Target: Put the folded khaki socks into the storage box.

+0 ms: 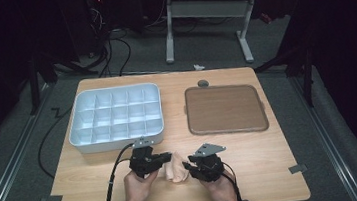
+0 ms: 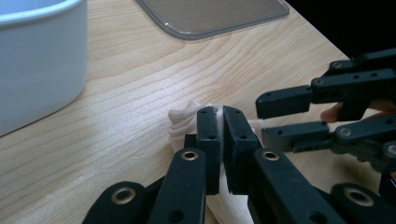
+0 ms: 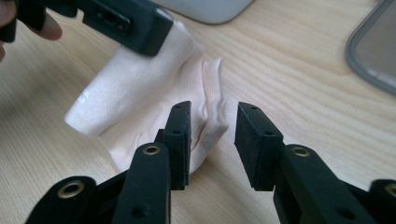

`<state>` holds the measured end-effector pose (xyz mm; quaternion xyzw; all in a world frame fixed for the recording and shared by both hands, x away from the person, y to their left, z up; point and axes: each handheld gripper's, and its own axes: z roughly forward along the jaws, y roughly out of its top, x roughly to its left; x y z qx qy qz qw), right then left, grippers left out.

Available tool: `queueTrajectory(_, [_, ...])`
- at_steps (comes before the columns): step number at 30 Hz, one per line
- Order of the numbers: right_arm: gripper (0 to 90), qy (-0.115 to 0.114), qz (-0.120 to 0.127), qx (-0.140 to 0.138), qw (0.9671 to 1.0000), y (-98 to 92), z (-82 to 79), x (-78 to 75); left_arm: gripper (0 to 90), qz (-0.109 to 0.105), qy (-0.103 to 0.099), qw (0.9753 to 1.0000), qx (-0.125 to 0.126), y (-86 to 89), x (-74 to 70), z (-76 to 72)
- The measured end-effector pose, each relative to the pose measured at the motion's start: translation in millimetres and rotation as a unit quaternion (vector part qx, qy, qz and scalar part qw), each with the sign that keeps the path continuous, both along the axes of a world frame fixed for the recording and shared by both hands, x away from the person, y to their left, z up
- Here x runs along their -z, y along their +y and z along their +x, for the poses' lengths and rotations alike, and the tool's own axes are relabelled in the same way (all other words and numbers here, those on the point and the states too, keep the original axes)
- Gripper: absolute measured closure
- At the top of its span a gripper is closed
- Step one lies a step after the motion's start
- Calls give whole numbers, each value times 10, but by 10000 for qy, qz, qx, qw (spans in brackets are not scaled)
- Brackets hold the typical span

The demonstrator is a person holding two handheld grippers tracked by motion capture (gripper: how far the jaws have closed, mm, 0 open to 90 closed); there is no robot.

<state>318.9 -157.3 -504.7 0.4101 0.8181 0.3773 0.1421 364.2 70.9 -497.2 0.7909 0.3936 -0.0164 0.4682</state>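
Observation:
A small pale peach cloth point(image 1: 176, 171) lies crumpled on the wooden table near its front edge, between the two grippers. My left gripper point(image 1: 170, 157) holds it from the left; in the left gripper view its jaws point(image 2: 219, 114) are shut on a fold of the cloth point(image 2: 182, 119). My right gripper point(image 1: 189, 162) is close on the right, open. In the right gripper view its jaws point(image 3: 215, 109) straddle the cloth's point(image 3: 140, 84) near edge without closing. The left gripper's fingers point(image 3: 135, 28) press the cloth's far side.
A white tray point(image 1: 118, 142) with several empty compartments sits at the back left, close behind the left gripper. A flat brown tray point(image 1: 225, 108) lies at the back right. Bare wood surrounds the grippers; the table's front edge is near.

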Motion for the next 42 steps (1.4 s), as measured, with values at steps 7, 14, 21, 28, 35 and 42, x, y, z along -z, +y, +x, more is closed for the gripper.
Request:
queueTrajectory(7, [700,278,-92,-18,9996,12,48,136,868,5,-31,10000,44,-33,-21,-2])
queueTrajectory(14, [772,327,-186,-102,9992,41,53,167,868,-30,-75,9998,161,-93,-54,-1])
queueTrajectory(21, [788,309,-304,-189,9989,63,79,157,867,-36,-116,9996,263,-161,-87,9])
queueTrajectory(28, [792,297,-342,-242,9987,95,122,158,867,-39,-124,9992,386,-276,-114,68])
queueTrajectory(35, [792,296,-304,-261,9988,84,143,166,864,-2,-168,9988,466,-365,-100,109])
queueTrajectory(42, [782,216,-285,-293,9989,76,137,174,864,152,-102,9985,524,-413,0,155])
